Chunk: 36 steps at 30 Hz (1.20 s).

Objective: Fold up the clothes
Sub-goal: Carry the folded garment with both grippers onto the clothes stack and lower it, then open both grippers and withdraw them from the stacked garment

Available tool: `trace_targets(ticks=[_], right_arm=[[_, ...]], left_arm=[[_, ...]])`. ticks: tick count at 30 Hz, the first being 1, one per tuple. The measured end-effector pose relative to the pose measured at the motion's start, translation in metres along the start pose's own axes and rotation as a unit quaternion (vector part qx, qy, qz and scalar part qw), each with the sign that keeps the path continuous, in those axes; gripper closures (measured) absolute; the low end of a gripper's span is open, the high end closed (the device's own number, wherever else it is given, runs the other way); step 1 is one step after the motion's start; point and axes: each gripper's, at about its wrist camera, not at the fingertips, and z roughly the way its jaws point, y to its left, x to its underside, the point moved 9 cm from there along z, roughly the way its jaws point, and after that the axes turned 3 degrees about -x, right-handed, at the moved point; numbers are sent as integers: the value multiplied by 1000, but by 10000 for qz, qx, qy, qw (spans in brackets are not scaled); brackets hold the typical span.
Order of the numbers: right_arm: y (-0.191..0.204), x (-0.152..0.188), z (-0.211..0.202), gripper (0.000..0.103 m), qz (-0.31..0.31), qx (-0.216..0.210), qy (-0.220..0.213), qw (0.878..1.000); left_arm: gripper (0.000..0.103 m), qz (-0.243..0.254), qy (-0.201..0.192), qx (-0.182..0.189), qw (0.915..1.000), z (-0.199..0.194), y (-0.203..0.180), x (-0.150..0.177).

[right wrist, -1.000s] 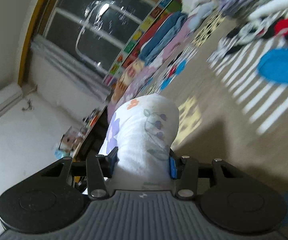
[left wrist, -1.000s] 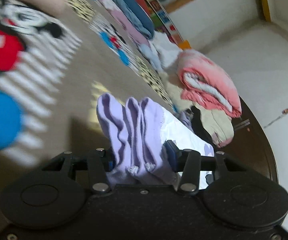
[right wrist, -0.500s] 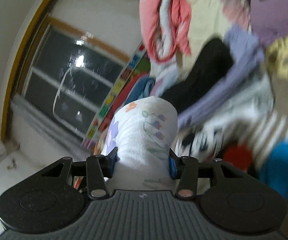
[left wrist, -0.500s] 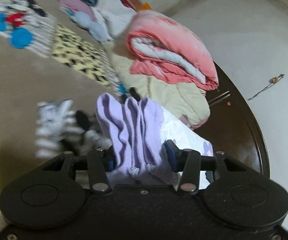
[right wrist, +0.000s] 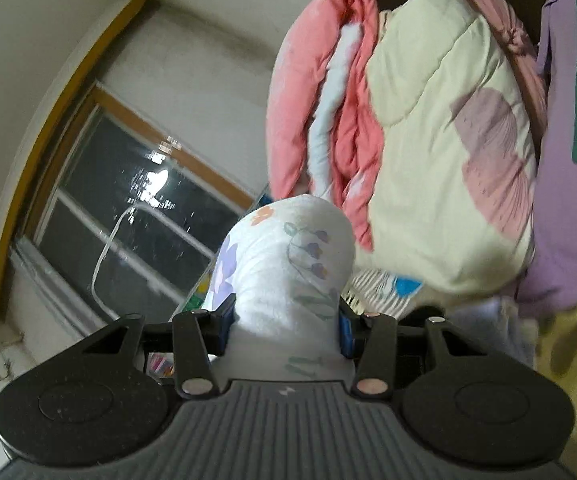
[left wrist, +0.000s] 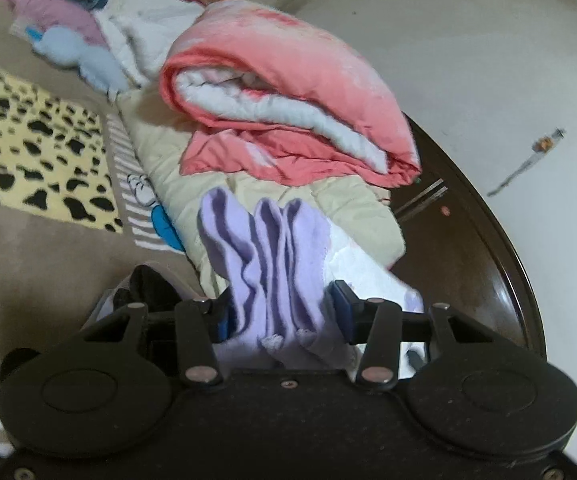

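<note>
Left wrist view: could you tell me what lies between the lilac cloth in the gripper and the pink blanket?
A cream quilt, under the pink blanket, in the left wrist view.

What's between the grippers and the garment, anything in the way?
Nothing. The left gripper is already shut on the garment's bunched lilac edge, and the right gripper is shut on its white floral part. No other object sits between jaws and cloth.
</note>
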Motion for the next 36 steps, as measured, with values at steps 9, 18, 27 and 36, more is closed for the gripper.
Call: trace_targets(ticks=[9,18,27,36], right_arm=[[-93,37,33,48,26,1224,339,9919],[-57,19,-5,40,-373,1458,119,9885],[-34,37,-66,32,-296,1812,180,9828],[15,66,-116,13,-585,2126,523,9740]], left_arm=[[45,885,292,-1506,9842,37,46,39],[32,914,36,-1628,9824,-12,32,35],[21,1068,186,-1879,9762,-72,20,64],[17,1903,442,-2085,9583,-119,-30,109]])
